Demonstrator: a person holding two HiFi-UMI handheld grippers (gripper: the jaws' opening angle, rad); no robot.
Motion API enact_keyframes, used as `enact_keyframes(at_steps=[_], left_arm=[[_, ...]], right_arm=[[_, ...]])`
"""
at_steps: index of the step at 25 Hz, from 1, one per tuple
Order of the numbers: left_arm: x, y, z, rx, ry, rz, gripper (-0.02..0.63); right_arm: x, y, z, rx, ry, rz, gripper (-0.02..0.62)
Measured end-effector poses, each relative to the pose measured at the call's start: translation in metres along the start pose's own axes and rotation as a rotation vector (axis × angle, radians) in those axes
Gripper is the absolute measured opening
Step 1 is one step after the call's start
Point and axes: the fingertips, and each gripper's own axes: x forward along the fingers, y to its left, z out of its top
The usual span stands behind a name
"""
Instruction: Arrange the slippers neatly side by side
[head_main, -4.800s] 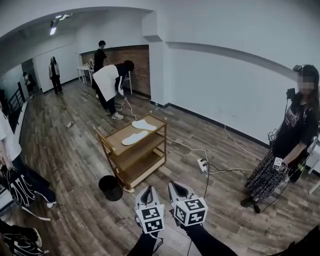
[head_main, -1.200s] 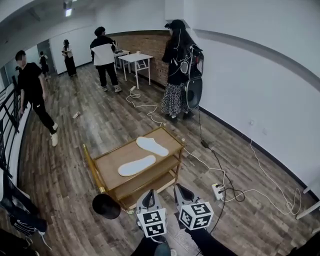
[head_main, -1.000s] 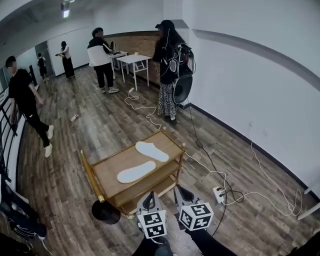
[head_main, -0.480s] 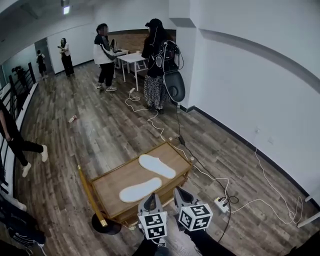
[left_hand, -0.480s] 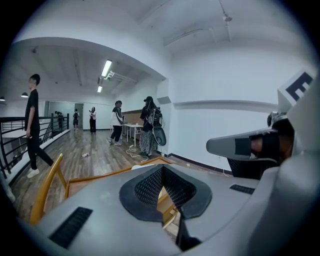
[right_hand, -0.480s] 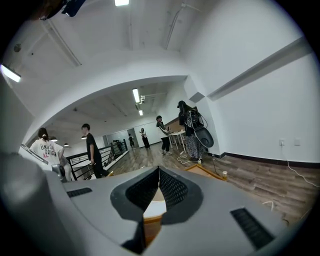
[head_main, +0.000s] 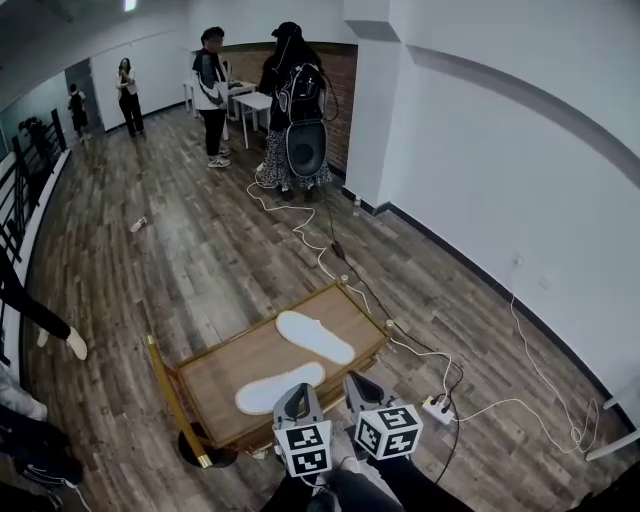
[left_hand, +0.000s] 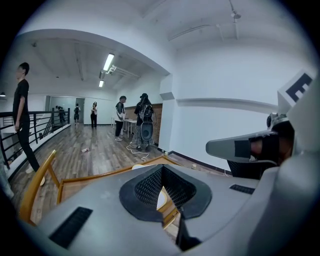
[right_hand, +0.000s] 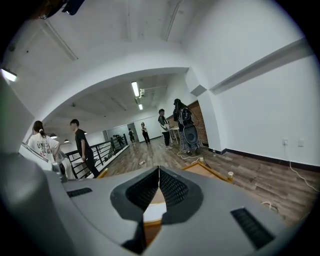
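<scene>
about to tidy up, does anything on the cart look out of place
Yes. On the wooden cart, the far slipper and the near slipper lie apart and askew. They are angled in different directions and staggered rather than side by side.

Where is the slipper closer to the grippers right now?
In the head view the nearer slipper lies on top of the cart, just ahead of the left gripper, with the other slipper beyond it to the right.
</scene>
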Motion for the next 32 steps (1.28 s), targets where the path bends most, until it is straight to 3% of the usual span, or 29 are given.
enact_keyframes(at_steps=[18, 32], left_arm=[[0.074, 0.033, 0.019, -0.072, 0.030, 0.203, -0.002], [0.080, 0.053, -0.003, -0.147, 0.096, 0.314, -0.002]], right_arm=[[0.109, -0.031, 0.021, -0.065, 0.111, 0.203, -0.002], [0.161, -0.025, -0.021, -0.124, 0.282, 0.336, -0.002]])
